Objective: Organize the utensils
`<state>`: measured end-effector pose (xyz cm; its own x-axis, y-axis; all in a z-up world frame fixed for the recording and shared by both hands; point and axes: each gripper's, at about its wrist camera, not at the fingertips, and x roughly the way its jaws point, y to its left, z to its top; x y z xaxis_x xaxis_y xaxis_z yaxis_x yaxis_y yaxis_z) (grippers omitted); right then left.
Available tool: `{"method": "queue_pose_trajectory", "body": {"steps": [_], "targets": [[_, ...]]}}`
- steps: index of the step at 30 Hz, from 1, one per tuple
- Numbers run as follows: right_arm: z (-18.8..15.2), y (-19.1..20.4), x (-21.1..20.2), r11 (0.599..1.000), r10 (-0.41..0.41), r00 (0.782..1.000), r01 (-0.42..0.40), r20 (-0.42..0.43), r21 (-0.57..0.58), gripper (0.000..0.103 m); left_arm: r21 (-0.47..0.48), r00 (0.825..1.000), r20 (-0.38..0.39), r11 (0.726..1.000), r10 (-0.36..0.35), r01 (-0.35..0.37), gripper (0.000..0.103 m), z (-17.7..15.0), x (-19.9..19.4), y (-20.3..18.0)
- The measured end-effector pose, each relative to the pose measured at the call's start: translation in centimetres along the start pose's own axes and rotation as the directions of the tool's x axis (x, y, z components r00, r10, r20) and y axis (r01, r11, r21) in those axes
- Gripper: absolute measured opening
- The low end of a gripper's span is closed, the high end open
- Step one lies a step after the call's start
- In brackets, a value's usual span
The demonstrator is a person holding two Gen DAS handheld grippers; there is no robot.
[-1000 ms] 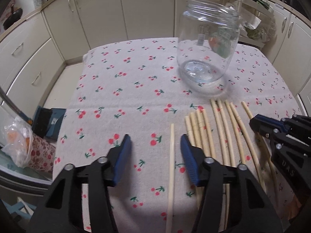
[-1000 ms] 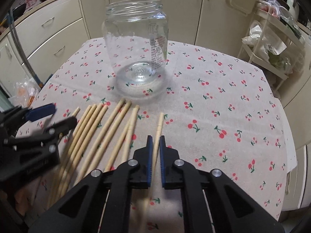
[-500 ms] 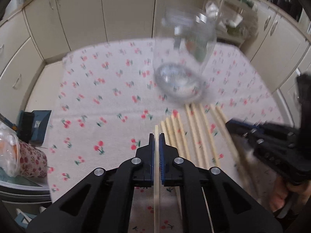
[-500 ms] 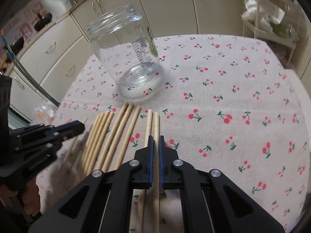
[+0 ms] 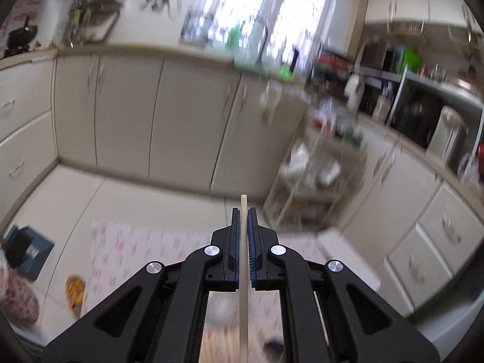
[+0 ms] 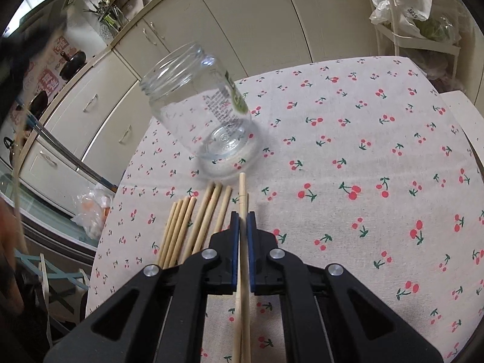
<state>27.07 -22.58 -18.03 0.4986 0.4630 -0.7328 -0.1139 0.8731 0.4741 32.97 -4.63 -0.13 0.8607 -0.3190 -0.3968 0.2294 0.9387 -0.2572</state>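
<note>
My left gripper (image 5: 243,211) is shut on one wooden chopstick (image 5: 243,272) and holds it high, pointing at the kitchen cabinets; the table shows only low and blurred. My right gripper (image 6: 243,215) is shut on a wooden chopstick (image 6: 241,193) just above the cherry-print tablecloth (image 6: 363,157); a second stick lies close beside it. An empty clear glass jar (image 6: 202,115) stands upright just beyond the stick's tip. Several more chopsticks (image 6: 193,224) lie side by side to the left of my right gripper.
Cream cabinets (image 5: 181,115) ring the table. A wire rack with bags (image 6: 414,18) stands at the far right. A plastic bag (image 6: 93,208) sits below the table's left edge. The left hand and its stick (image 6: 18,163) blur at the far left of the right wrist view.
My left gripper closed on a chopstick and has lifted it up off the table, tilting towards the cabinets. My right gripper stays shut on its stick, raised slightly.
</note>
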Motion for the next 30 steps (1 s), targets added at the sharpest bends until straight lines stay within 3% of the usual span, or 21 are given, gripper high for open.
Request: {"method": "queue_pose_trajectory", "body": {"steps": [3,6,12,16,21,30], "targets": [[-0.1,-0.3,-0.1,1.0,0.007,1.0,-0.007,0.005,0.014,0.006,-0.028,0.995,0.098,1.0,-0.005,0.007,0.005,1.7,1.1,-0.5],[-0.2,-0.6,0.0,1.0,0.014,1.0,-0.014,0.006,0.026,0.006,-0.036,0.981,0.189,0.999,0.036,-0.029,0.005,2.9,3.0,-0.7],[-0.2,-1.0,0.3,0.999,0.025,1.0,-0.025,-0.002,0.04,0.006,-0.102,0.953,0.284,0.991,0.108,-0.082,0.005,4.0,7.0,0.0],[-0.2,-1.2,0.4,0.999,0.023,1.0,-0.024,0.002,0.043,0.006,-0.108,0.941,0.317,0.99,0.119,-0.089,0.005,4.4,8.8,0.1],[0.0,-1.6,0.4,0.998,0.025,1.0,-0.025,0.012,0.057,0.006,-0.056,0.942,0.313,0.993,0.119,-0.107,0.005,2.7,10.5,-0.6],[0.3,-1.6,0.0,0.998,0.026,0.999,-0.027,0.031,0.062,0.006,-0.001,0.937,0.324,0.99,0.134,-0.141,0.005,-1.0,9.9,-0.3]]}}
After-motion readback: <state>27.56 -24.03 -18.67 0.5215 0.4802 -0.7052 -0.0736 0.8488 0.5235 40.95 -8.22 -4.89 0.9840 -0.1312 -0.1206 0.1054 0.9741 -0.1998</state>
